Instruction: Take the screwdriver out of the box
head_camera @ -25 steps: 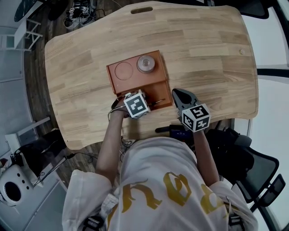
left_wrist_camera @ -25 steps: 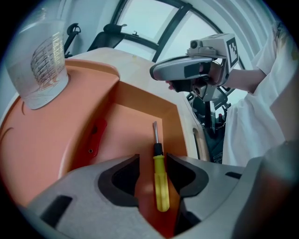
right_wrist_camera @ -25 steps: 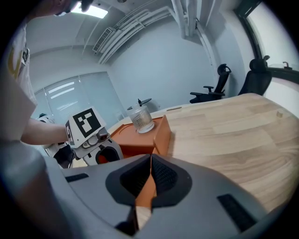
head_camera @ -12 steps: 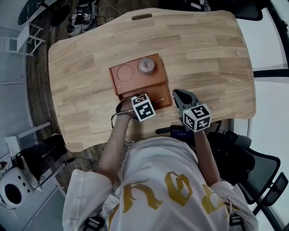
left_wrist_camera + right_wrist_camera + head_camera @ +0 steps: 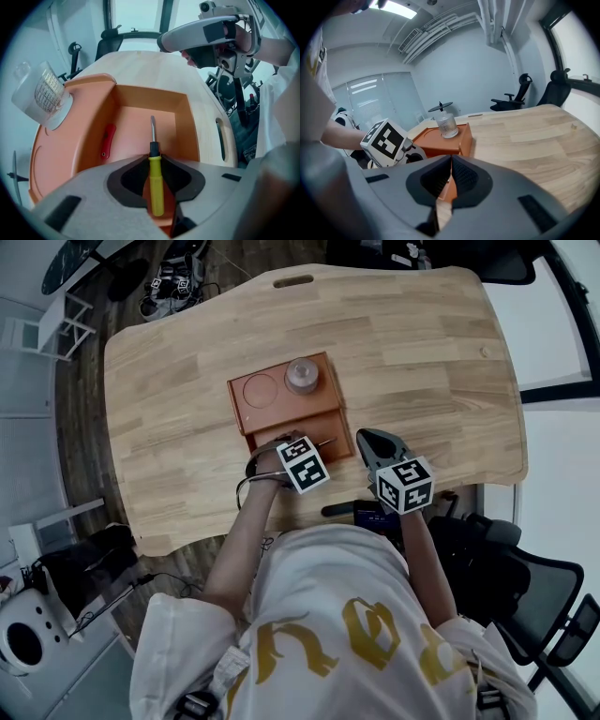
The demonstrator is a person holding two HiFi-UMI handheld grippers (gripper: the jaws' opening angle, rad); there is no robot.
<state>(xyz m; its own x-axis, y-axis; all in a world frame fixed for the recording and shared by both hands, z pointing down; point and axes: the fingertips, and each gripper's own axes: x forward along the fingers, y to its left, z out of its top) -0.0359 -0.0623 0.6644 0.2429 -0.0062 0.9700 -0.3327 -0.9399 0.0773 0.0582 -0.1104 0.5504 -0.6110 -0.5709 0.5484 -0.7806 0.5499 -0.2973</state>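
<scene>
An orange box (image 5: pixel 246 395) lies on the wooden table (image 5: pixel 422 362). The screwdriver (image 5: pixel 156 187) has a yellow handle, a black collar and a metal shaft that points into the box's open compartment (image 5: pixel 187 126). My left gripper (image 5: pixel 152 157) points steeply down over that compartment. Its jaws have just been closing and its pads now press on the yellow handle. In the head view its marker cube (image 5: pixel 303 463) hides the jaws, and only the shaft tip (image 5: pixel 325 440) shows. My right gripper (image 5: pixel 375 442) hangs just right of the box, shut with nothing in it (image 5: pixel 451 157).
A small red tool (image 5: pixel 108 140) lies in the same compartment, left of the screwdriver. A clear jar (image 5: pixel 302 374) stands on the box's raised far part, next to a round recess (image 5: pixel 260 390). The table's near edge runs just below both grippers. Office chairs stand around the table.
The left gripper has tipped steeper over the compartment, and its marker cube has shifted a little to the right. The right gripper has hardly moved.
</scene>
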